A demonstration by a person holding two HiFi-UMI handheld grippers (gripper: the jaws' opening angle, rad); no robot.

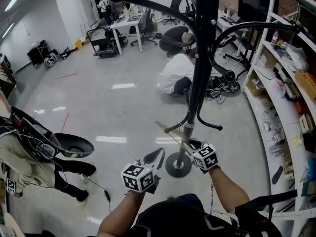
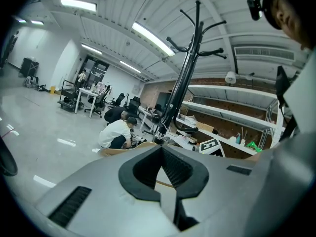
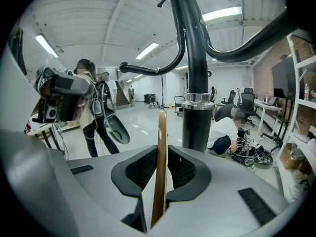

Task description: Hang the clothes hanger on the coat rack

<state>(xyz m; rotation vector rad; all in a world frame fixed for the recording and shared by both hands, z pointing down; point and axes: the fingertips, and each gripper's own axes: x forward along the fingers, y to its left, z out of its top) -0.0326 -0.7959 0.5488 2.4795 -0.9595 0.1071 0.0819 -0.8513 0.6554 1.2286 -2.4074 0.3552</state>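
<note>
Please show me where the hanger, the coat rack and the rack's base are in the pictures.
hanger (image 3: 162,132): right gripper view, upper part of the wooden bar.
coat rack (image 1: 201,58): head view, middle of the black pole.
base (image 1: 173,170): head view, round foot on the floor.

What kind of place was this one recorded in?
Probably a large open office or lab workspace: a desk with rolling office chairs at the far end, long white shelves stocked with supplies along the right, and a bare polished floor under strip lights.
</note>
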